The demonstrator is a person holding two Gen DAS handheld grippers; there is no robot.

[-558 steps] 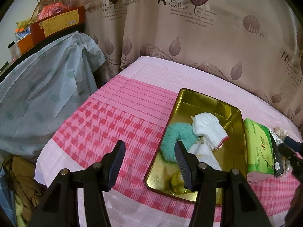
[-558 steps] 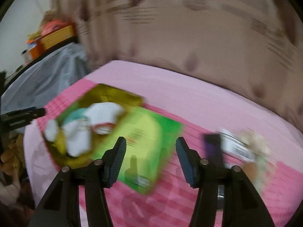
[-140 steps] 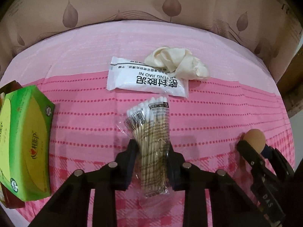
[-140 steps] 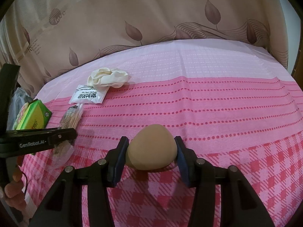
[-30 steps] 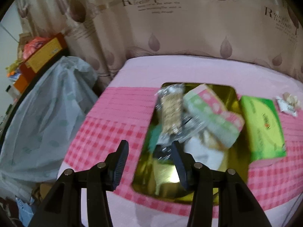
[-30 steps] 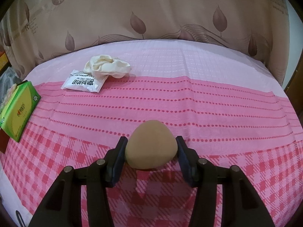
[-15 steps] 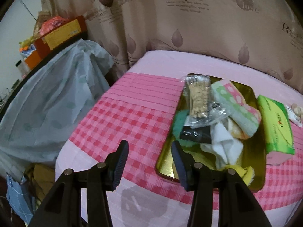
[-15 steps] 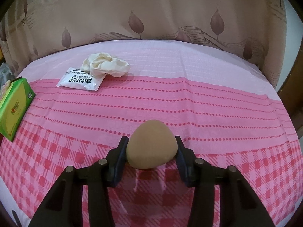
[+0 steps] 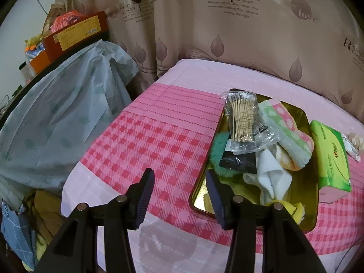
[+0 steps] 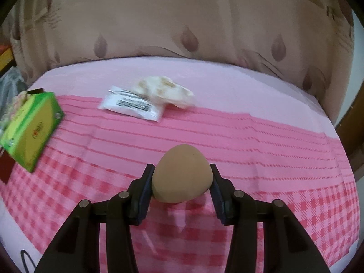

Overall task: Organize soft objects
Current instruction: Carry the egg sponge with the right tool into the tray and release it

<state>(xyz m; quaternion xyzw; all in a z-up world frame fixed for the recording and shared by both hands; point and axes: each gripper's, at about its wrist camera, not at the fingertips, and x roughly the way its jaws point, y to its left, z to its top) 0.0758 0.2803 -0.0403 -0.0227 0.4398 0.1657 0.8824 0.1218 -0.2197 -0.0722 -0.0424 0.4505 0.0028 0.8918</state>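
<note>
The pink checked tablecloth [image 10: 273, 141] fills the frame, the rectangular gold metal tray [image 9: 312, 195] sits lower right holding cloths, the left gripper [image 9: 179, 195] gapes empty, and the right gripper [image 10: 182, 187] clamps the smooth tan egg-shaped sponge [image 10: 182, 173] at lower centre.

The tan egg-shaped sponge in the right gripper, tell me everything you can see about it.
The sponge is a smooth, matte tan piece shaped like an egg or teardrop, with its narrower end pointing up and away from the camera. It looks soft and foam-like, with no markings or visible damage. The right gripper is shut on it, one finger pressing each side of its wider lower half. It appears lifted clear of the pink checked cloth, with a faint shadow beneath. Nothing else touches it.
</note>
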